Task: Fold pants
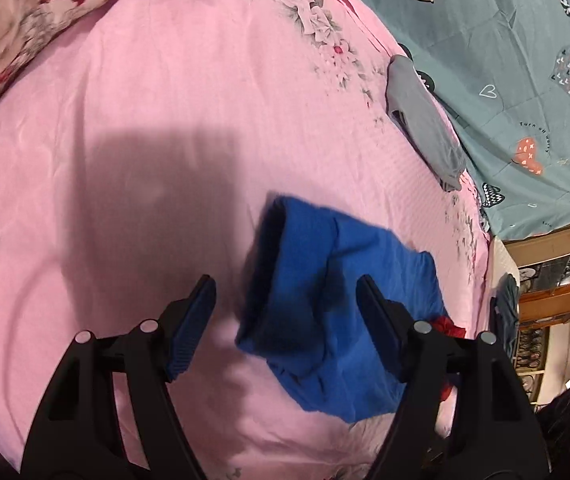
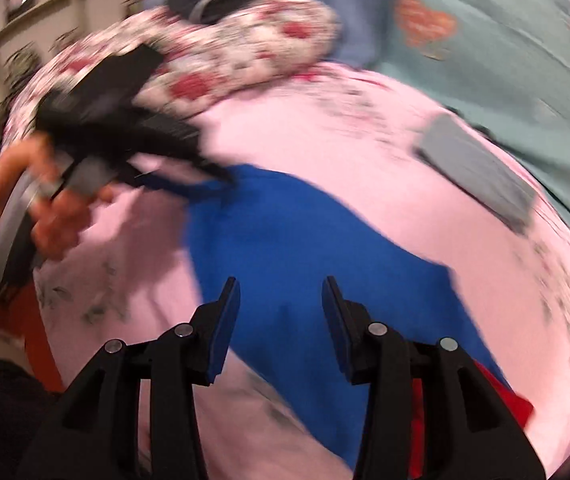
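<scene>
The blue pants (image 1: 325, 292) lie folded into a thick bundle on the pink bed sheet (image 1: 165, 100). My left gripper (image 1: 285, 292) hovers over the bundle's left folded edge, jaws wide apart, and its pads do not press the cloth. In the blurred right wrist view the blue pants (image 2: 305, 248) stretch across the pink sheet (image 2: 325, 136). My right gripper (image 2: 281, 296) stands open above them with nothing gripped. A hand (image 2: 57, 216) holds the left gripper (image 2: 217, 172), whose tips sit at the pants' far left corner.
A folded grey garment (image 1: 421, 120) lies near the sheet's right edge, beside a teal heart-print cover (image 1: 525, 80). A red cloth (image 2: 517, 404) peeks from under the pants. A floral quilt (image 2: 245, 52) is bunched at the back. Wooden shelves (image 1: 557, 300) stand beyond the bed.
</scene>
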The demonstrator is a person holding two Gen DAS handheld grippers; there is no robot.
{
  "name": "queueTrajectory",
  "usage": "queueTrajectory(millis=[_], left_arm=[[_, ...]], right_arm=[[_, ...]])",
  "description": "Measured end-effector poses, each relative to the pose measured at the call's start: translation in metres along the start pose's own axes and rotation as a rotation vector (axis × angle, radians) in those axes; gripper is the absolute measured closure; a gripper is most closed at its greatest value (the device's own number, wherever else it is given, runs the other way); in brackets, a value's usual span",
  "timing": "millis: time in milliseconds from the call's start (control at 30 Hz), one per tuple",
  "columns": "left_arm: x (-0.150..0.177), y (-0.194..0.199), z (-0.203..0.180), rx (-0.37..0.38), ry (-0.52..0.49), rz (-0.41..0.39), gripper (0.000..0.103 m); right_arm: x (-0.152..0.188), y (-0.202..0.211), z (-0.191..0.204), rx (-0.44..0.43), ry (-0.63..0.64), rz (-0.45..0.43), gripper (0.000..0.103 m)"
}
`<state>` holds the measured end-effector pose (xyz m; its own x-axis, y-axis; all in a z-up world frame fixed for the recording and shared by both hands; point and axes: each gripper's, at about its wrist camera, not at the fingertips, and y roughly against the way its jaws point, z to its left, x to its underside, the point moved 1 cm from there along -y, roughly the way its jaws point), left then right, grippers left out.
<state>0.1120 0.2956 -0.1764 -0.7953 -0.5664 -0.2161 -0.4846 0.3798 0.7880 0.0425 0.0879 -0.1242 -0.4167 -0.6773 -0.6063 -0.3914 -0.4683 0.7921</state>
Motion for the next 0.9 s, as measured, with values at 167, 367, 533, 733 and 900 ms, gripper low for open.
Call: queueTrajectory(millis=[167,367,533,733,900], left_arm=[[-0.029,-0.019,-0.013,0.010,-0.084,0.077,0.030],[-0.030,-0.041,-0.017,0.045,-0.122,0.155,0.029],[-0.025,-0.041,-0.012,0.055,-0.108,0.162,0.029],[-0.027,-0.031,-0.002,0.076,-0.059,0.161,0.028],[-0.022,-0.035,-0.018,0.156,-0.022,0.234,0.014]], right_arm=[[-0.019,-0.055,0.039,0.046,0.052,0.038,0.059],[-0.026,-0.099,0.050,0.157,0.064,0.067,0.057],[-0.024,-0.114,0.051,0.233,0.125,0.073,0.064],[-0.032,-0.084,0.037,0.242,0.054,-0.008,0.084],[-0.036,-0.057,0.026,0.277,0.000,-0.078,0.084]])
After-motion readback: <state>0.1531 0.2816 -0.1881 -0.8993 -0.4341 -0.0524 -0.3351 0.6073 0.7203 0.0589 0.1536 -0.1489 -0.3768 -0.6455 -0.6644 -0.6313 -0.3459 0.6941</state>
